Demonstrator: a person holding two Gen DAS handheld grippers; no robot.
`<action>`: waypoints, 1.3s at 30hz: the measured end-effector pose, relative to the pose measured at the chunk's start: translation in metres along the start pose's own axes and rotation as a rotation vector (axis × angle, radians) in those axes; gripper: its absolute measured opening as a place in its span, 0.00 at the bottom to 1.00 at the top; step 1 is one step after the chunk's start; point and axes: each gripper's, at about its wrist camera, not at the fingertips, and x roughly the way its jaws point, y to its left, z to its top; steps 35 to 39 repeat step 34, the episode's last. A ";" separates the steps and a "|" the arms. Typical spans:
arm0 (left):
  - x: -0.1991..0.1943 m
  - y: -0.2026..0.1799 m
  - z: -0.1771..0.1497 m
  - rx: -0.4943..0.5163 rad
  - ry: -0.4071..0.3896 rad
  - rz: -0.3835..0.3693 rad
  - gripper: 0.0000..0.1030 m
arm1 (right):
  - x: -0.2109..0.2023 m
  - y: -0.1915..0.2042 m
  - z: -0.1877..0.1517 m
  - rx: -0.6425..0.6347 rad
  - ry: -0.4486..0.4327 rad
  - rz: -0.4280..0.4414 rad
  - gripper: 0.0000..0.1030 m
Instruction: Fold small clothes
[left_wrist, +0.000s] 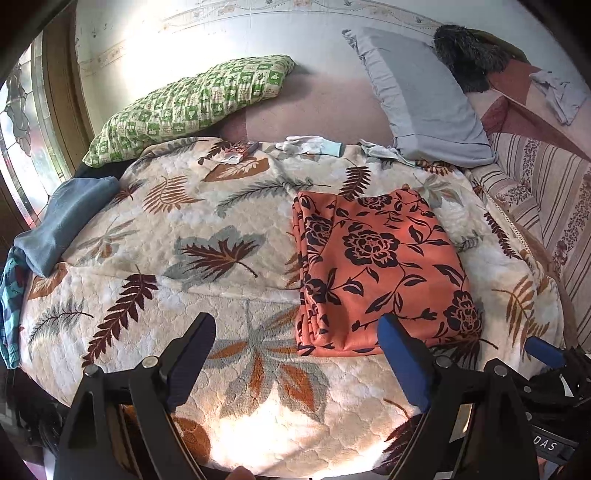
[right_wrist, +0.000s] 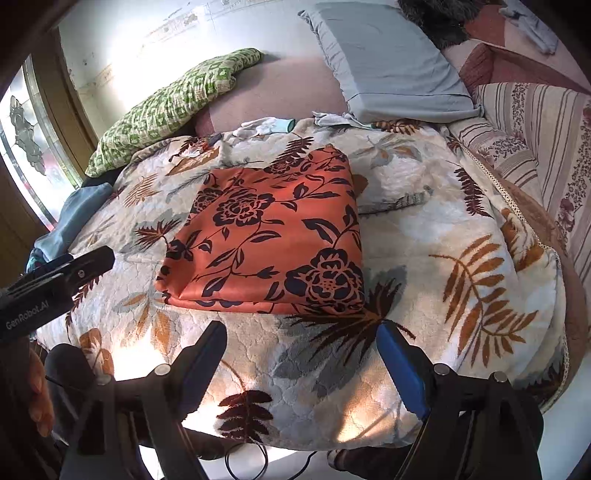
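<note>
Orange floral garment (right_wrist: 269, 236) lies folded flat on the leaf-print blanket (right_wrist: 424, 258), at 12 o'clock of our right gripper (right_wrist: 301, 354) and 1 o'clock of left gripper (left_wrist: 295, 354), both jaws apart and empty; looks thin, limp, slippery, so we'd pinch near-edge corners.

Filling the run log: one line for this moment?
orange floral garment: folded on blanket | left hand-held gripper: open, empty | right hand-held gripper: open, empty

Orange garment (left_wrist: 380, 273) with black flowers, folded flat, on leaf-patterned blanket (left_wrist: 207, 236)
</note>
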 end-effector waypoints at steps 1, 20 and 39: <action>0.002 0.001 0.001 -0.001 0.004 0.004 0.87 | 0.000 0.001 0.000 -0.003 0.002 0.001 0.83; 0.004 -0.031 0.029 0.014 0.046 -0.090 0.97 | 0.005 -0.006 0.017 -0.047 0.044 -0.032 0.83; 0.010 -0.033 0.038 0.011 0.045 -0.107 1.00 | 0.012 -0.007 0.021 -0.050 0.058 -0.029 0.83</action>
